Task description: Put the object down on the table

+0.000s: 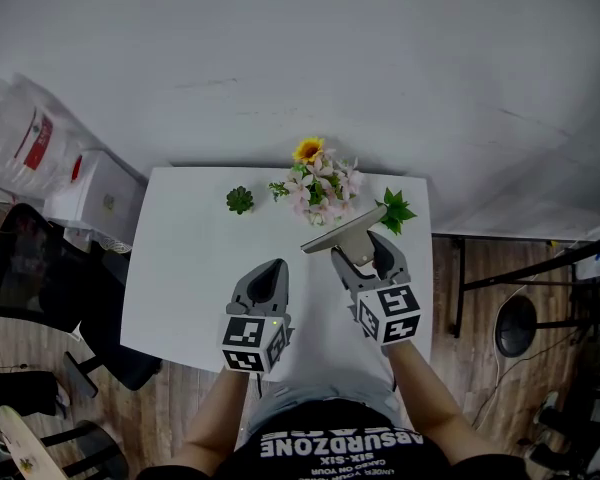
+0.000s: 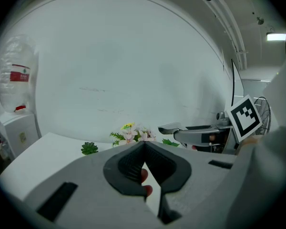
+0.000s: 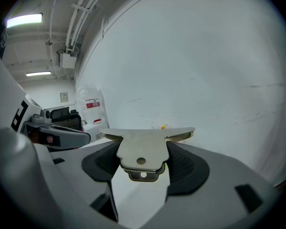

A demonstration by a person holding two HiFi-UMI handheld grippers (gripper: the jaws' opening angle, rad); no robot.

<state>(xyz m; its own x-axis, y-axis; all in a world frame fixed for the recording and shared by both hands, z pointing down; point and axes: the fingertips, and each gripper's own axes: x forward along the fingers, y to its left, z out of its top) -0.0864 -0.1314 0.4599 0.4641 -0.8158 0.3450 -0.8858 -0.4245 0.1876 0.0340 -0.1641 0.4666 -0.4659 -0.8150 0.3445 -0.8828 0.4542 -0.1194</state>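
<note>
A flat, T-shaped metal piece (image 1: 343,233) with two small holes is pinched between the jaws of my right gripper (image 1: 361,255), held in the air over the right side of the white table (image 1: 185,268). In the right gripper view the metal piece (image 3: 142,150) fills the gap between the dark pads, its wide bar lying across the top. My left gripper (image 1: 272,272) hovers over the table's near middle with its jaws together and nothing in them. The left gripper view shows the right gripper (image 2: 202,133) off to its right with the metal piece (image 2: 169,128).
At the table's far edge stand a bunch of flowers (image 1: 318,180), a small green succulent (image 1: 240,200) and a leafy sprig (image 1: 394,210). A black chair (image 1: 25,268) and white boxes (image 1: 95,193) are at the left. A fan (image 1: 515,325) stands on the wooden floor at the right.
</note>
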